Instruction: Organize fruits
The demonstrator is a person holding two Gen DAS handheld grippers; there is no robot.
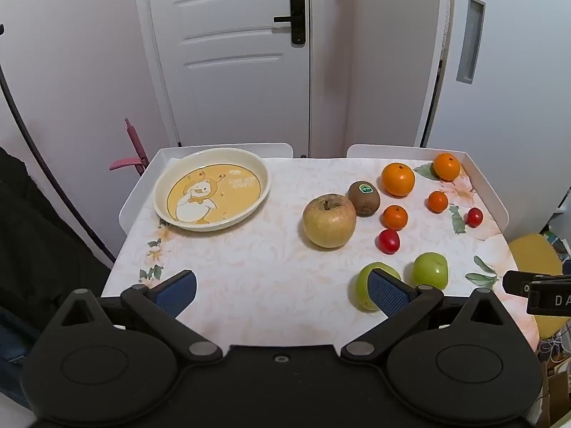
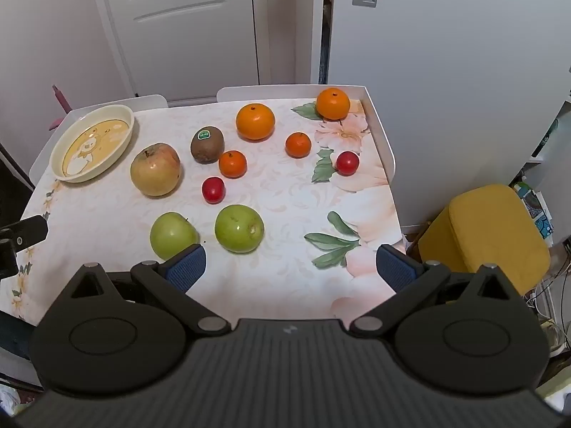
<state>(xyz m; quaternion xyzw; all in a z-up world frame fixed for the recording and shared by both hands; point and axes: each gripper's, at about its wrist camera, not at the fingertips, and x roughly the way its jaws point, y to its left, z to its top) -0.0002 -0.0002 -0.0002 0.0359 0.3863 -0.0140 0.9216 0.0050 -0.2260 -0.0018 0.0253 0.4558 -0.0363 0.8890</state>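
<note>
Both my left gripper [image 1: 282, 294] and right gripper [image 2: 291, 267] hover with jaws spread wide, empty. Fruits lie scattered on the counter [image 2: 285, 192]; the plate [image 2: 93, 144] waits at ten o'clock. I'd straddle the nearer green apple [image 2: 239, 227] squarely and close gently.

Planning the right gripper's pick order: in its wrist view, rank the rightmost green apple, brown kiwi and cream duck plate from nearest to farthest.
1. Rightmost green apple, just ahead of the right gripper.
2. Brown kiwi, mid-table.
3. Cream duck plate, far left corner.
</note>
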